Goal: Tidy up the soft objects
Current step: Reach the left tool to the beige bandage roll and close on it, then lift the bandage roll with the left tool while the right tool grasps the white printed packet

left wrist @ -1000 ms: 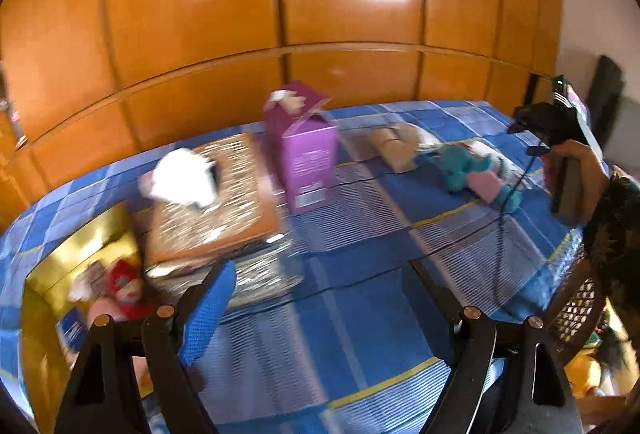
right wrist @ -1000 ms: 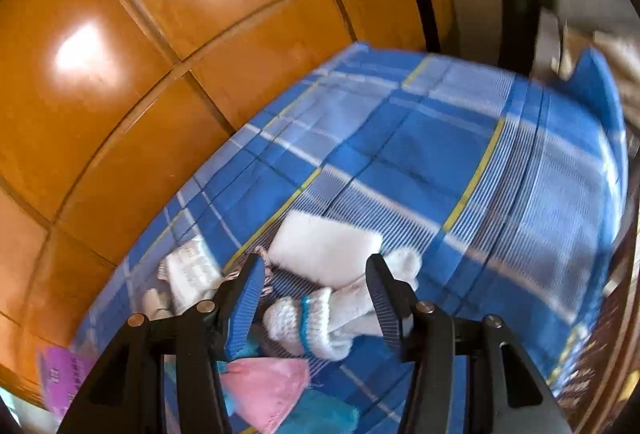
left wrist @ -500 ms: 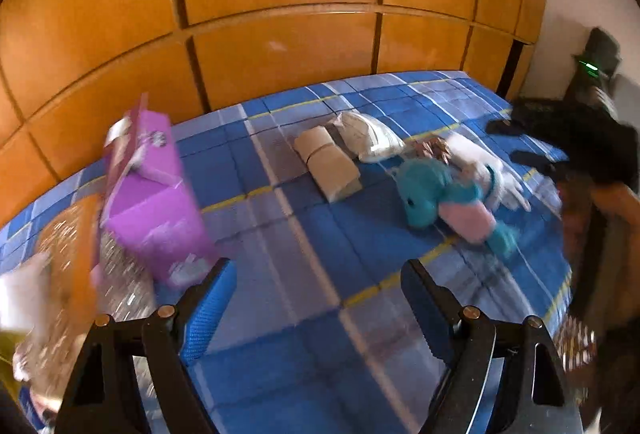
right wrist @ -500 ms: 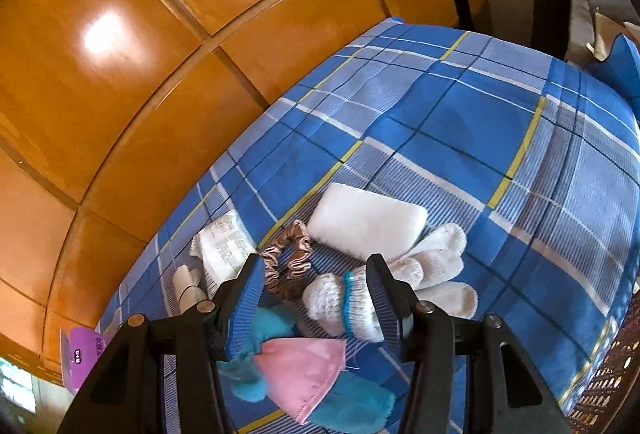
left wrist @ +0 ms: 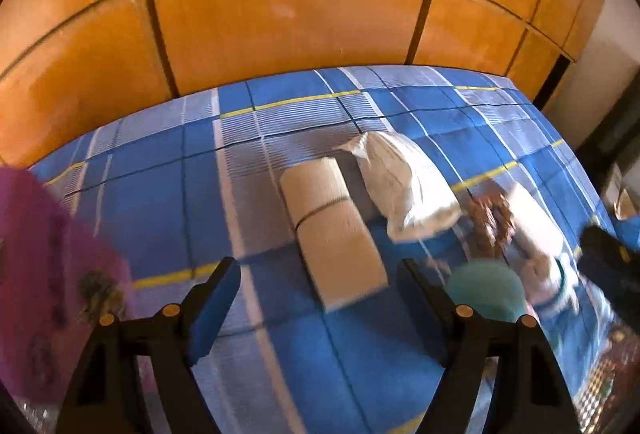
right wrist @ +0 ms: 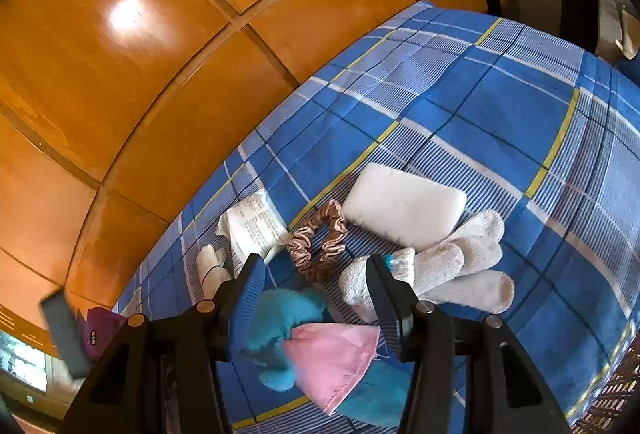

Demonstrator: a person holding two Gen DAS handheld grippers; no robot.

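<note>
Left jaws closing, empty | right jaws parted, empty | beige roll (left wrist: 334, 230) lengthwise away

**Cloth, gloss and knit on the blue bed**

Woven plaid bedsheet (right wrist: 520, 105), matt, lightly creased. Behind it, wood wardrobe panels (right wrist: 168, 45) with a glossy varnish catching bright glare. White socks (right wrist: 460, 258) look thick and nubbly, a coarse knit. The brown scrunchie (right wrist: 316, 242) has a satin sheen, ruffled. Teal plush toy (right wrist: 276, 318) reads fuzzy; its pink cloth piece (right wrist: 332, 362) is smooth with stitched edges. The white pad (right wrist: 404, 205) looks soft, matt. Beige rolled cloth (left wrist: 332, 230), ribbed texture, blurred.
</note>
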